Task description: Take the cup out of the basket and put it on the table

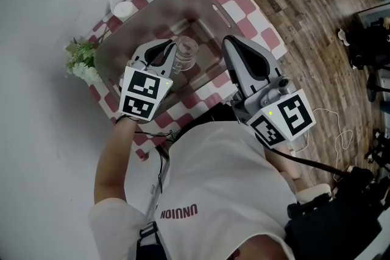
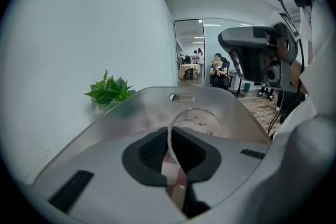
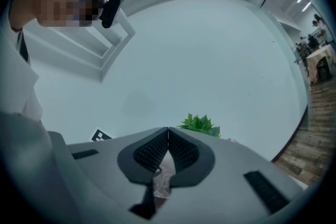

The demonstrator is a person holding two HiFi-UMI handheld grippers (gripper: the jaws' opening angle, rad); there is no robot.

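Left tool (image 1: 163, 53), from the head view, nipped shut on one wall of the clear cup (image 1: 186, 53), which is within the grey basket (image 1: 152, 15) on the checked worktop (image 1: 256, 21); right tool (image 1: 230, 39) alongside over the basket, carrying nothing. From the left gripper view, pads closed on only the thin glass wall, the rest of the cup (image 2: 205, 120) out beyond the jaws: likely to pivot or slip in so narrow a pinch, or to clip the basket wall (image 2: 147, 107) on the way out. From the right gripper view, right tool (image 3: 168, 136) pressed together and empty, aimed at blank wall and a plant (image 3: 199, 123), poorly placed to steady anything.
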